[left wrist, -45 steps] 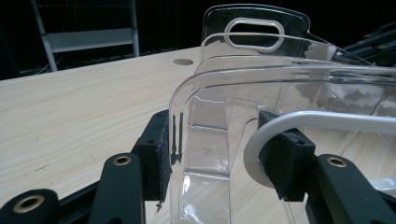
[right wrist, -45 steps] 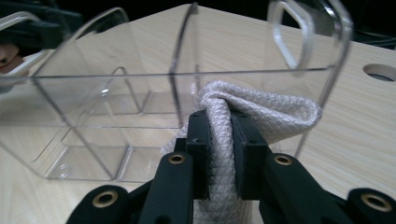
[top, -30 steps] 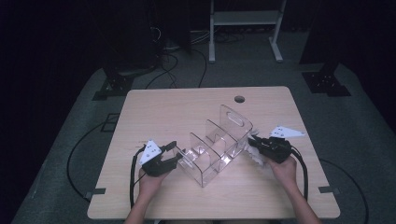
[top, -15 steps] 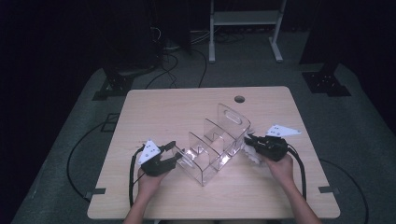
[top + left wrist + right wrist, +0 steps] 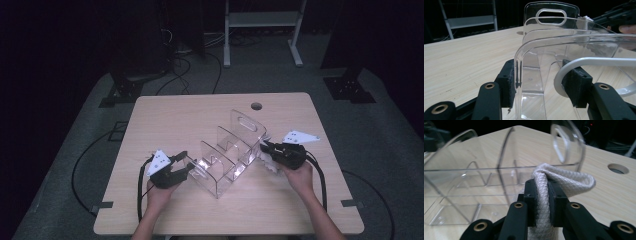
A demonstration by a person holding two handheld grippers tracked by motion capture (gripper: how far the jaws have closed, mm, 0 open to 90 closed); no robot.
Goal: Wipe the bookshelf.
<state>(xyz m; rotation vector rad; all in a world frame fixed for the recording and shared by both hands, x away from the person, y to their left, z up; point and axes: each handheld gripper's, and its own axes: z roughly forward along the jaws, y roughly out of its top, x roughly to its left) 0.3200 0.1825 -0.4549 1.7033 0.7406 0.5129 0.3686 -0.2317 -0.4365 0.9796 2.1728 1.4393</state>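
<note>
Right gripper view: rope [image 5: 541, 192] pinched between jaws.

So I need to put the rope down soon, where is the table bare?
The far strip of the table, left of the cable hole, is bare, as is the near edge between the forearms. The middle is crowded: the clear organizer sits between the left gripper and the right gripper holding the rope.

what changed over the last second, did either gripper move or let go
The right gripper moved in toward the clear organizer, jaws clamped on the white rope as before. The left gripper stayed at the organizer's near end wall, and the organizer did not shift.
</note>
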